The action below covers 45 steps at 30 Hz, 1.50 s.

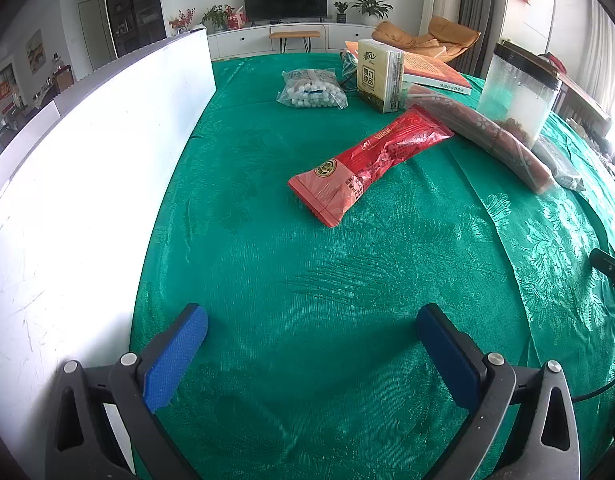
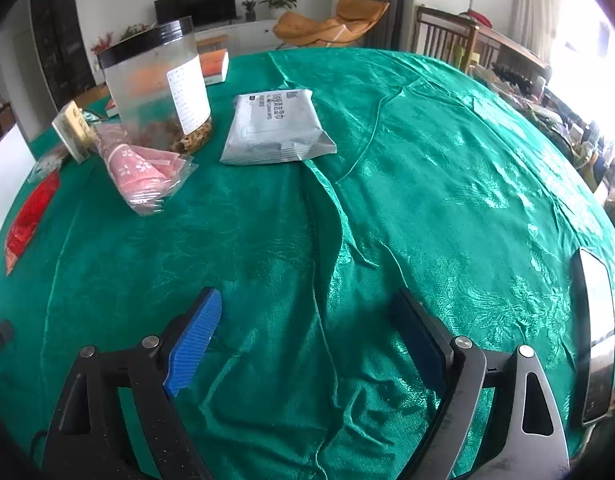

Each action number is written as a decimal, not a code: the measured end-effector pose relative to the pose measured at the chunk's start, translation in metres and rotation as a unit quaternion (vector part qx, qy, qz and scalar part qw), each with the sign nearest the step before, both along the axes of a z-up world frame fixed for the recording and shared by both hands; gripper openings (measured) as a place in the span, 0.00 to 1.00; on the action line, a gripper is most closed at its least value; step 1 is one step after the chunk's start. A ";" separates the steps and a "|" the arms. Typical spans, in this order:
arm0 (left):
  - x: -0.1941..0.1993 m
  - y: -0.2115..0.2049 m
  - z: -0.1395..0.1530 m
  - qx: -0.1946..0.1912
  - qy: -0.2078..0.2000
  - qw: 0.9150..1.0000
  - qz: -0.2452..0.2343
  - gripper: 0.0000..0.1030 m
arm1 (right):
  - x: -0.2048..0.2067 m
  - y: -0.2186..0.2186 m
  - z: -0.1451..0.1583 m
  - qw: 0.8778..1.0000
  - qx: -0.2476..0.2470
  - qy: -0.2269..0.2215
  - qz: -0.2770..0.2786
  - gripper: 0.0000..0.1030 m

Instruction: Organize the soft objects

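A red snack packet [image 1: 367,158] lies on the green tablecloth, ahead of my open, empty left gripper [image 1: 311,320]. Behind it lie a long red patterned roll in clear plastic [image 1: 487,132], a tissue pack [image 1: 381,76] and a bag of white balls [image 1: 311,90]. My right gripper [image 2: 307,308] is open and empty over bare cloth. Ahead of it lie a grey wipes pack [image 2: 275,126] and the end of the pink patterned roll [image 2: 143,168]. The red packet [image 2: 29,216] shows at the left edge.
A white board [image 1: 87,184] stands along the left side of the table. A clear jar with a black lid [image 2: 159,84] and an orange book [image 1: 431,70] sit at the back. A phone [image 2: 595,332] lies at the right edge. The cloth [image 2: 335,216] is wrinkled.
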State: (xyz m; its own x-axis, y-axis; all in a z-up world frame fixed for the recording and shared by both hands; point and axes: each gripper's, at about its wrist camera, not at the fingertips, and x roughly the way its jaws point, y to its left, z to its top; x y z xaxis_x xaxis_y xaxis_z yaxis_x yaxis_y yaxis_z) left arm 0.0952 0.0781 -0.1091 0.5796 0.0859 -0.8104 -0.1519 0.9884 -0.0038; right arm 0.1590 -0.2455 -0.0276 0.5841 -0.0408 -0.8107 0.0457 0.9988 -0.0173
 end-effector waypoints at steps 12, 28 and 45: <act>0.000 0.000 0.000 0.000 0.000 1.000 0.000 1.00 | 0.001 0.000 -0.001 1.000 0.002 0.001 0.002 0.88; 0.000 0.000 0.000 0.000 0.000 1.000 0.000 1.00 | 0.001 -0.001 -0.001 1.000 0.003 0.001 0.002 0.88; 0.007 0.001 0.004 -0.011 0.033 0.999 0.002 0.99 | 0.001 -0.001 -0.001 1.000 0.003 0.001 0.003 0.88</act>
